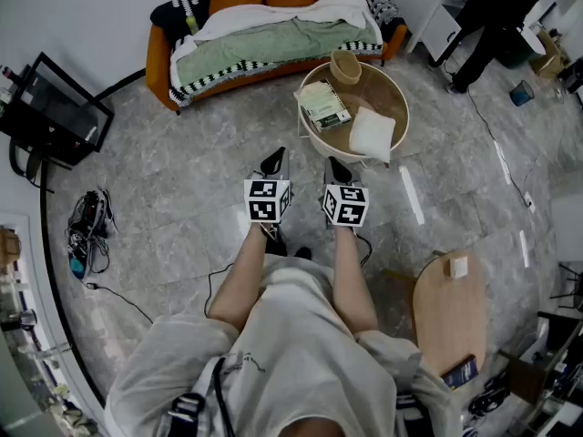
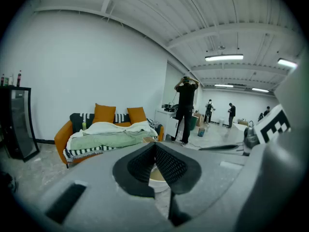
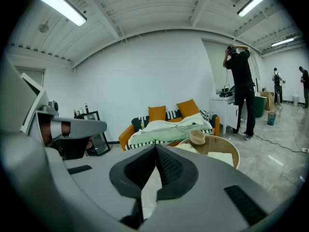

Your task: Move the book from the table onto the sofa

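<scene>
The book (image 1: 324, 105), pale green with a spiral edge, lies on the left side of the round wooden table (image 1: 399, 127). Behind the table stands the orange sofa (image 1: 157, 62), covered by a green blanket. My left gripper (image 1: 274, 160) and right gripper (image 1: 335, 167) hang side by side over the floor, just short of the table, both shut and empty. In the right gripper view the shut right gripper (image 3: 156, 149) points toward the table (image 3: 227, 146), the book (image 3: 186, 148) and the sofa (image 3: 169, 127). In the left gripper view the shut left gripper (image 2: 155, 146) faces the sofa (image 2: 111, 134).
A woven cup (image 1: 345, 66) and a folded white cloth (image 1: 372, 134) share the table with the book. A black cabinet (image 1: 55, 107) and a cable heap (image 1: 86, 230) sit at the left. A person (image 1: 496, 16) stands at the far right. A wooden board (image 1: 449, 312) lies near my right side.
</scene>
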`<move>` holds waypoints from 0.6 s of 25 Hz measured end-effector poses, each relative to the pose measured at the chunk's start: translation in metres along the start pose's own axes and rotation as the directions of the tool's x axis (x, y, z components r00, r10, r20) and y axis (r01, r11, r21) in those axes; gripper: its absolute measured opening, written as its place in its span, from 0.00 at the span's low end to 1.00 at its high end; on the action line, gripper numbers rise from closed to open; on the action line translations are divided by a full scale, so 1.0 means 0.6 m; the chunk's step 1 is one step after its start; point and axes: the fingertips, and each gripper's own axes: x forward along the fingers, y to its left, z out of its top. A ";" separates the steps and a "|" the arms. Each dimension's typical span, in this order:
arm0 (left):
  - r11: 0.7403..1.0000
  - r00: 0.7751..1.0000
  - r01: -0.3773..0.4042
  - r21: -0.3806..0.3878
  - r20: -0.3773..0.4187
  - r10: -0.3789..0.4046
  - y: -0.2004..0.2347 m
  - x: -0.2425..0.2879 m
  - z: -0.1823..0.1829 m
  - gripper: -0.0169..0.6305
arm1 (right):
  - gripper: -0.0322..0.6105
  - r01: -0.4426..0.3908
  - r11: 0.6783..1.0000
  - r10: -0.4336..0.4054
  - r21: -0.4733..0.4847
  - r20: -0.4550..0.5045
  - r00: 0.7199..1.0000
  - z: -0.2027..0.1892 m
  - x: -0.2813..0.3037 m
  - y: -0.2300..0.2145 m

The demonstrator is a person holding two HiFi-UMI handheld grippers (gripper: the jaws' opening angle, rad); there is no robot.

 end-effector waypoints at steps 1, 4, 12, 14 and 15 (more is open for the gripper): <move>1.000 1.000 -0.006 -0.004 0.017 0.006 -0.001 0.004 0.009 0.04 | 0.06 -0.001 1.000 0.001 0.023 0.000 1.000 -0.005 0.001 -0.003; 1.000 0.999 -0.020 0.000 0.046 0.020 -0.010 0.009 0.017 0.04 | 0.06 -0.004 1.000 0.004 0.006 -0.035 0.999 -0.044 0.001 0.001; 0.999 0.999 -0.025 0.030 -0.048 0.026 0.001 -0.016 -0.064 0.04 | 0.06 -0.004 0.992 -0.006 -0.129 -0.079 0.997 -0.098 -0.006 0.041; 1.000 0.998 -0.015 0.027 -0.068 0.017 -0.001 -0.009 -0.080 0.04 | 0.06 0.021 0.993 -0.029 -0.116 -0.069 0.997 -0.098 -0.008 0.026; 1.000 0.997 -0.005 0.030 -0.075 0.007 -0.005 -0.005 -0.085 0.04 | 0.06 0.034 0.995 -0.040 -0.093 -0.065 0.997 -0.100 -0.010 0.016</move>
